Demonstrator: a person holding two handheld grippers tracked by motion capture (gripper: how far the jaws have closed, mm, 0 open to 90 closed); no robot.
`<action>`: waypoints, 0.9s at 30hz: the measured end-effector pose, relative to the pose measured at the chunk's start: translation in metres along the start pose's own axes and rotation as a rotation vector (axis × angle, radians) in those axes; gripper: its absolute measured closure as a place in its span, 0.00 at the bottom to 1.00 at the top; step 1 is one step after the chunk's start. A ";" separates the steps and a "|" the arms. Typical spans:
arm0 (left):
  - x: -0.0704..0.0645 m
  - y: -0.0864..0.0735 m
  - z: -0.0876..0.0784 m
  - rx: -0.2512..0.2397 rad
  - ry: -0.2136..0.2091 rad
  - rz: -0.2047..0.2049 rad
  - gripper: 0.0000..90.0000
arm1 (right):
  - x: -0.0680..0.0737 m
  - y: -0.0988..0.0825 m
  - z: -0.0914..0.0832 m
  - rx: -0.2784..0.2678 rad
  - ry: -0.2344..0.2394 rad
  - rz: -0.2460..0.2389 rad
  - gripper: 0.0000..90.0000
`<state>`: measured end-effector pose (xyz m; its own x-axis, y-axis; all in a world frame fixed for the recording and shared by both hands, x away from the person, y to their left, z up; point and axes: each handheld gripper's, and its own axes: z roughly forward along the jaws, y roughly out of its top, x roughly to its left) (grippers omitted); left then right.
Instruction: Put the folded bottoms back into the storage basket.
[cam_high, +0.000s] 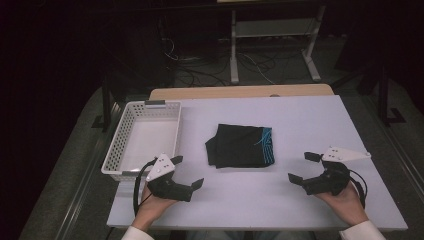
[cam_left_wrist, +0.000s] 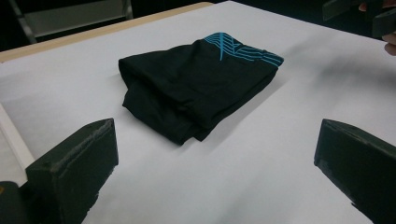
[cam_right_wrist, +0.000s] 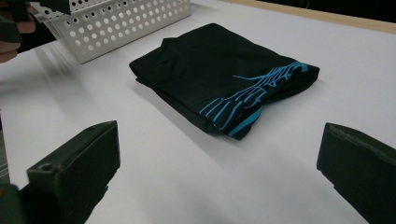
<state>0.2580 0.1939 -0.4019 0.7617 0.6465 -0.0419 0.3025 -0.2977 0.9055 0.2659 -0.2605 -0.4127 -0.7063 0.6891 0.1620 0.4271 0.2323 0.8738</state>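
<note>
White table (cam_high: 300, 200): folded black garment (cam_high: 241, 145), probably shorts, lies untouched beside basket (cam_high: 128, 131); left gripper (cam_high: 188, 172) and right gripper (cam_high: 303, 167) are held spread. Approach pending; a pinch is required next.

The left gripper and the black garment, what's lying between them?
Nothing: in the left gripper view, bare white table runs from the left gripper to the garment.

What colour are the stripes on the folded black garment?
Turquoise blue stripes along one edge, clearest in the right gripper view.

No words, numbers or brand names can be read anywhere; the folded black garment (cam_high: 241, 145) bears only turquoise stripes.
</note>
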 end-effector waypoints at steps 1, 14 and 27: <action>0.000 0.000 0.000 0.000 0.000 0.000 0.00 | 0.000 0.000 0.000 0.000 0.000 0.000 0.00; 0.001 0.016 0.001 0.000 -0.007 -0.008 0.00 | 0.004 0.011 0.006 0.023 0.001 -0.003 0.00; 0.006 0.042 0.006 0.027 -0.029 0.026 0.00 | 0.004 0.031 0.007 0.028 0.026 0.010 0.00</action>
<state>0.2787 0.1807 -0.3670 0.7856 0.6179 -0.0314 0.2976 -0.3328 0.8948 0.2804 -0.2457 -0.3888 -0.7165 0.6732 0.1827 0.4496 0.2454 0.8588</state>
